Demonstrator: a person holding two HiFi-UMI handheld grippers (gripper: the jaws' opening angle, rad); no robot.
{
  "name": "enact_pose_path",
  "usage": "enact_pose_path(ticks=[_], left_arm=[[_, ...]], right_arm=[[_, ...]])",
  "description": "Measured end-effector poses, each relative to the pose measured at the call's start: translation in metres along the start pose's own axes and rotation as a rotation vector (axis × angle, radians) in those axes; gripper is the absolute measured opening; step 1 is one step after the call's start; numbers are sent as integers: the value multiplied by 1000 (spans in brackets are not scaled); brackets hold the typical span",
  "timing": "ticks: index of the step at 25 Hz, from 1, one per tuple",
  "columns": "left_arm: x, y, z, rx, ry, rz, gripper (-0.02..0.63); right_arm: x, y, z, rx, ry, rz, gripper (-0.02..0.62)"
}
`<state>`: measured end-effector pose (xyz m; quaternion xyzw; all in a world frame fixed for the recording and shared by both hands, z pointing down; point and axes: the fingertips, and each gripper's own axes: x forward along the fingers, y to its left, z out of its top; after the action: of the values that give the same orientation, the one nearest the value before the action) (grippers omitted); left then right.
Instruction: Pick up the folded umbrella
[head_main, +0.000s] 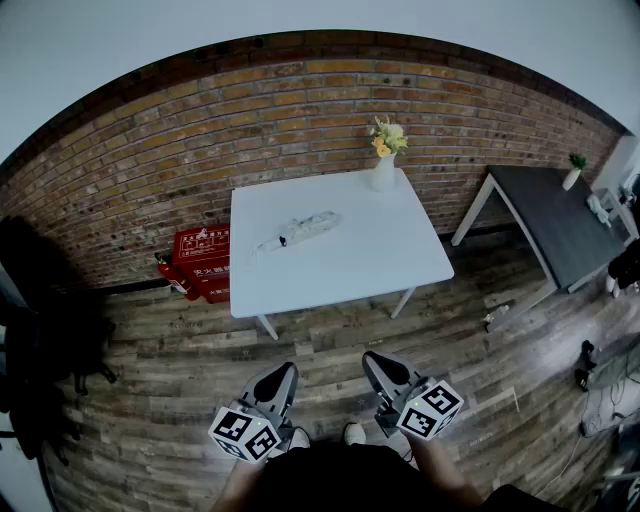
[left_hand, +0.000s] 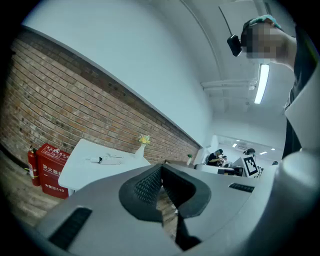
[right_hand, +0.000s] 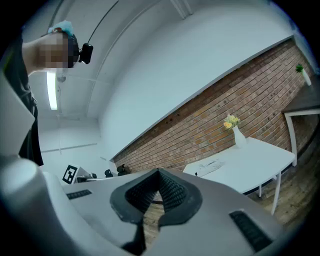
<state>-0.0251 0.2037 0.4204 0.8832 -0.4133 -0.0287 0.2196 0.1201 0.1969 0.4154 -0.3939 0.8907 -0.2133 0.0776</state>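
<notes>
Left tool (head_main: 288, 370), right tool (head_main: 371, 358): apparently closed

the only readable writing stood on the red box (head_main: 203, 262): white chinese characters ran across its front, too small in the head view to read off, while the left gripper view showed the same red box (left_hand: 51, 171) with the number 119 under its row of characters. the left cube (head_main: 244, 434) on the left gripper (head_main: 284, 371) and the right cube (head_main: 430, 408) on the right gripper (head_main: 376, 359) carried black-and-white square markers, patterns without letters or digits. one such marker also faced each gripper view, on the right cube (left_hand: 249, 165) and on the left cube (right_hand: 70, 174).
</notes>
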Motion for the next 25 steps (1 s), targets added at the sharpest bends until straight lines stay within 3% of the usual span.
enact_pose_path(ticks=[6,25], left_arm=[[8,-13,2,-2,6,-1,14],[32,-30,-13,-24,-11,85,14]], right_arm=[[-14,-6,5,-6,2,-15,21],[-34,-34,12,12,53,78,21]])
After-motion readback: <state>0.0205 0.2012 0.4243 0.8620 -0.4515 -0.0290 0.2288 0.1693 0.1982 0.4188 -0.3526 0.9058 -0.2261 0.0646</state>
